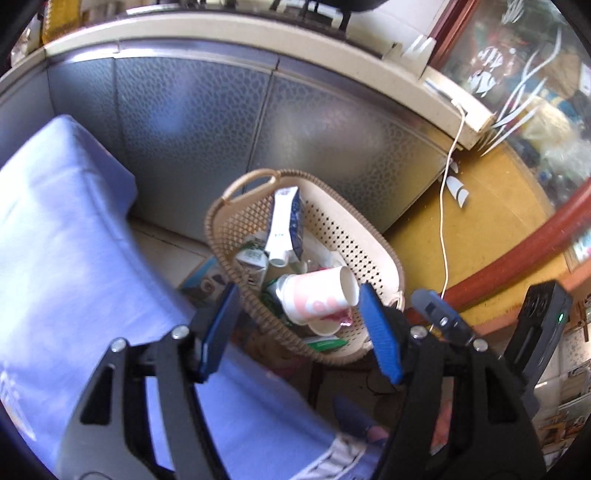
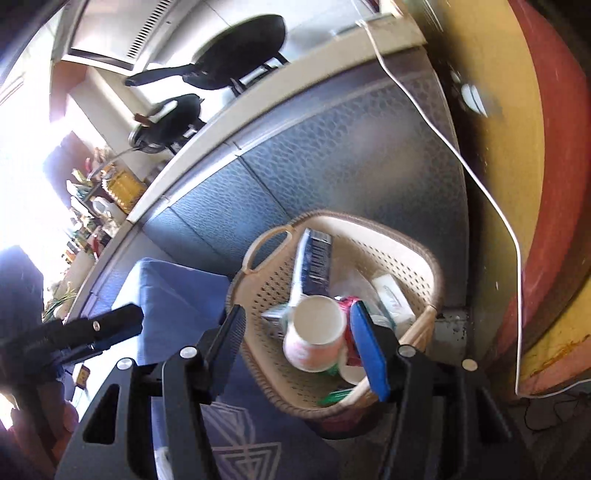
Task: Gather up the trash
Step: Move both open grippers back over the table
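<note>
Grey patterned cabinet front (image 1: 229,122) behind, woven basket (image 1: 373,240) holding paper cup (image 1: 317,295) and carton (image 1: 286,221), left gripper (image 1: 299,328) jaws apart and empty, right gripper (image 2: 303,347) jaws apart, empty above cup.

we saw a paper cup (image 1: 319,293) lying on its side atop cartons and wrappers inside the beige woven basket (image 1: 373,251).

Setting: home kitchen | Evidence: pans (image 2: 236,51) stood on a stove on a pale counter (image 2: 295,99); range hood (image 2: 122,33) hung above | embossed metal cabinet fronts (image 1: 229,140) ran below | cluttered shelf (image 2: 103,199) by a bright window | glass-door cupboard (image 1: 524,85) | tiled floor (image 1: 166,251)
</note>
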### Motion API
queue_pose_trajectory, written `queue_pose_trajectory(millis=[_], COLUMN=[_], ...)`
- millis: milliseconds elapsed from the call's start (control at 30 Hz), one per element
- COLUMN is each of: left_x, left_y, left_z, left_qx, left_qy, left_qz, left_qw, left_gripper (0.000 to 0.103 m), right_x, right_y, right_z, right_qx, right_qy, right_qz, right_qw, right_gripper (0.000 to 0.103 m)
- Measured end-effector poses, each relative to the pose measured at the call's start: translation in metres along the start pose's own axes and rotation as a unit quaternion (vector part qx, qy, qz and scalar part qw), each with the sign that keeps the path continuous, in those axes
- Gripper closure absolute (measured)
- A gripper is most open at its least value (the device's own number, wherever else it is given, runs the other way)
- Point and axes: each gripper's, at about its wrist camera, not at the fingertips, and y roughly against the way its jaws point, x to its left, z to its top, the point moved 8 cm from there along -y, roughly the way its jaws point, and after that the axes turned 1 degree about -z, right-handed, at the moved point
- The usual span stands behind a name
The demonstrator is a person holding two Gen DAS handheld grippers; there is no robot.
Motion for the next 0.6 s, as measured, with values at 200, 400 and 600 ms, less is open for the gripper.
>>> queue_pose_trajectory(millis=[200,400,600], left_x=[0.048,0.137,0.242], left_y=[0.077,0.159,0.247], left_z=[-0.033,-0.075,-0.134], left_qx=[-0.063,-0.103,-0.139], left_qy=[-0.002,0.045,0.139], left_qz=[0.052,0.126,0.187], left_qw=[0.9967,0.9855,0.9626], left_gripper=[0.039,0.039,0.039], right_x=[0.059,0.136,0.219], right_y=[0.02,0.023,0.012], right_z=[-0.001,-0.02,-0.057], right_qx=[0.0,0.023,0.065], right_qy=[0.033,0.085,0.135], right_qz=[0.051,0.098,0.141], right_qw=[0.998,0.991,0.979], right_gripper=[0.043,0.043,0.043])
